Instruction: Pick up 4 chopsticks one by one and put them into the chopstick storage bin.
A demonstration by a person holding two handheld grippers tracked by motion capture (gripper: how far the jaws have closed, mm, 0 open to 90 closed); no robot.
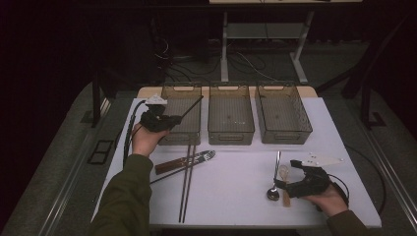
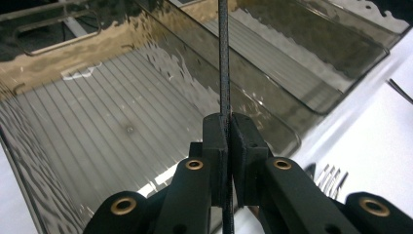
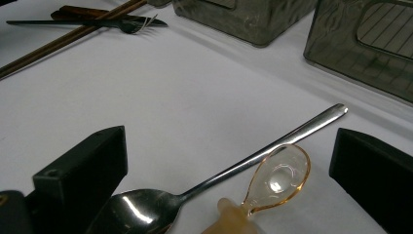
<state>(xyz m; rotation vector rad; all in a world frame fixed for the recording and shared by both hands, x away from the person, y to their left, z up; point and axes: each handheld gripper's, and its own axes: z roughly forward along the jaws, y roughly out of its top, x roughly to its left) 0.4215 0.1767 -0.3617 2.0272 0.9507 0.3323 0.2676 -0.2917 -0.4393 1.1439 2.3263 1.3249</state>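
My left gripper is raised over the near end of the leftmost clear bin, shut on a thin dark chopstick that slants up and away over the bin. In the left gripper view the jaws pinch the chopstick above the bin's ribbed floor. My right gripper rests low at the table's front right, open. Between its wide-apart jaws lie a metal spoon and a small amber plastic spoon, neither gripped.
Two more clear bins, the middle one and the right one, stand in the same row. A wooden-handled knife, a fork, a pair of wooden chopsticks and one dark chopstick lie at front left.
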